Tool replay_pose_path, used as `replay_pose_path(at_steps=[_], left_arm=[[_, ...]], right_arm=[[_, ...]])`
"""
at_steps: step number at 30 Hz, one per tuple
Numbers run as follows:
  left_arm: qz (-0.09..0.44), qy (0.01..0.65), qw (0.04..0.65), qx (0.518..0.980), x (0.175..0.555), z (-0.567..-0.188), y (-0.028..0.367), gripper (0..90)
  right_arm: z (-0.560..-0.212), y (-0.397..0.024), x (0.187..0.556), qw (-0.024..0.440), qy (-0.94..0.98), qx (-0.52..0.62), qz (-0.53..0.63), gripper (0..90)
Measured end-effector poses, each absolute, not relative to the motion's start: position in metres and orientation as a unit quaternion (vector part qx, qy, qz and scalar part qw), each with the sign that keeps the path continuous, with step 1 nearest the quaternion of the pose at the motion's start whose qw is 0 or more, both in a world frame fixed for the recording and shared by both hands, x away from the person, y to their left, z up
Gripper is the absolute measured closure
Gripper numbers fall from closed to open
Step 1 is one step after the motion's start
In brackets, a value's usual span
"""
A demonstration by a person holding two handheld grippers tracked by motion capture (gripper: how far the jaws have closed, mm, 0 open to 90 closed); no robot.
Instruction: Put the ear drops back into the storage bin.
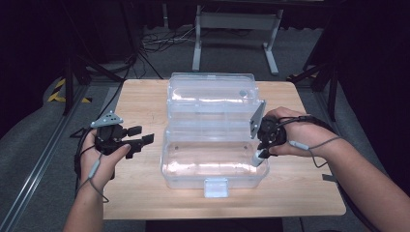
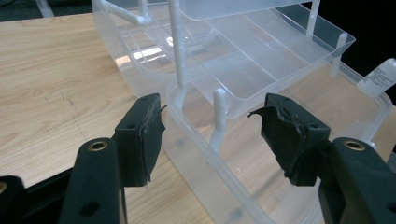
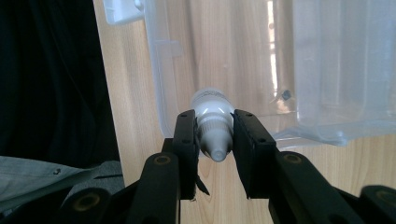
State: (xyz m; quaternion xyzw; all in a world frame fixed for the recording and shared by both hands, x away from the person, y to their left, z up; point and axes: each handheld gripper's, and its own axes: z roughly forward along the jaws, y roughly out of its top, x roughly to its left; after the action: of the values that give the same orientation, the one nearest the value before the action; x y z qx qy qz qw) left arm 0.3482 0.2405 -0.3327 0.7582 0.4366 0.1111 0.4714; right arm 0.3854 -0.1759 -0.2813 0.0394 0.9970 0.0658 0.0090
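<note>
R gripper (image 3: 214, 135): jaws clamped on small white dropper bottle (image 3: 213, 126), nozzle toward cam.
Bottle pos: over R end of clear plastic box (image 1: 212, 166), at its rim, above bottom compartment.
L gripper (image 2: 210, 135): jaws apart, nothing between pads; box's L rim just ahead.
Box: lid up, tray raised, on wooden table (image 1: 140, 101).

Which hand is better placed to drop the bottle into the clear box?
Right. The right gripper already clamps the small white bottle at the right edge of the open clear box. The left gripper waits with jaws open and nothing between them, just outside the box's left wall.
</note>
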Motion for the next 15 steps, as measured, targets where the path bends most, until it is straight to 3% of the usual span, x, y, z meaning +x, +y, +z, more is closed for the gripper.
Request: replay_pose_path(at_steps=[15], left_arm=[[0.108, 0.439, 0.468, 0.759, 0.349, -0.335, 0.239, 38.7]], right_arm=[[-0.314, -0.167, 0.389, -0.002, 0.999, 0.029, 0.04, 71.6]])
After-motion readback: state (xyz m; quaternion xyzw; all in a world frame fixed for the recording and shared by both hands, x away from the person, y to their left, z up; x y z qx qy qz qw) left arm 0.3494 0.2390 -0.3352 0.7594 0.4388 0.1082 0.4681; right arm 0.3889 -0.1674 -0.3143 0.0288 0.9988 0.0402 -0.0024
